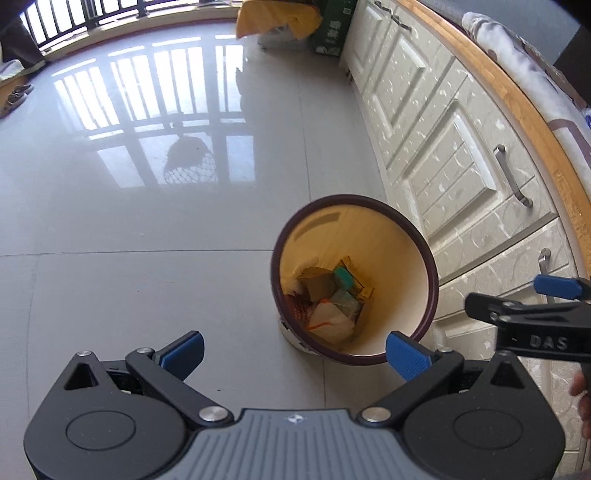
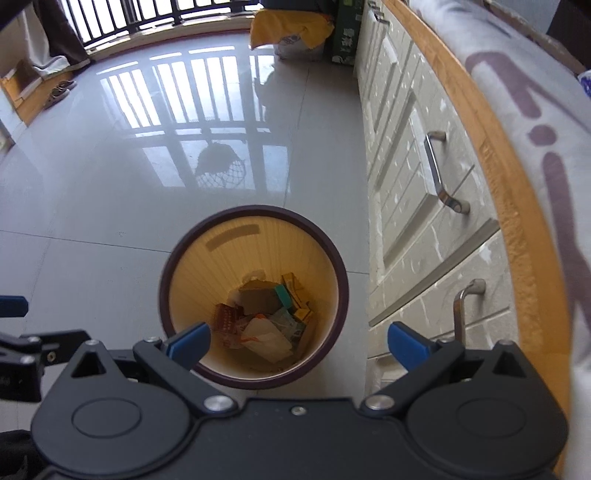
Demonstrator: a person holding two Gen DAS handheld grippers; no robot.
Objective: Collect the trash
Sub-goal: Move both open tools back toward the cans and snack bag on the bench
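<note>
A round trash bin (image 1: 424,258) with a dark rim and cream inside stands on the grey floor by the cabinets. It also shows in the right wrist view (image 2: 343,284). Inside lie several pieces of trash (image 1: 332,299): cardboard, a green sponge, a white wrapper, packets (image 2: 269,314). My left gripper (image 1: 295,354) is open and empty, above the floor just left of the bin. My right gripper (image 2: 299,343) is open and empty, above the bin's near rim. The right gripper (image 1: 532,302) also shows at the right edge of the left wrist view.
White cabinets with metal handles (image 1: 511,181) (image 2: 439,173) and a wooden counter edge (image 2: 491,147) run along the right. A patterned cloth (image 2: 535,92) lies on the counter. A yellow bag (image 1: 277,18) and green box (image 1: 332,29) stand at the far wall. Shoes (image 1: 14,98) lie far left.
</note>
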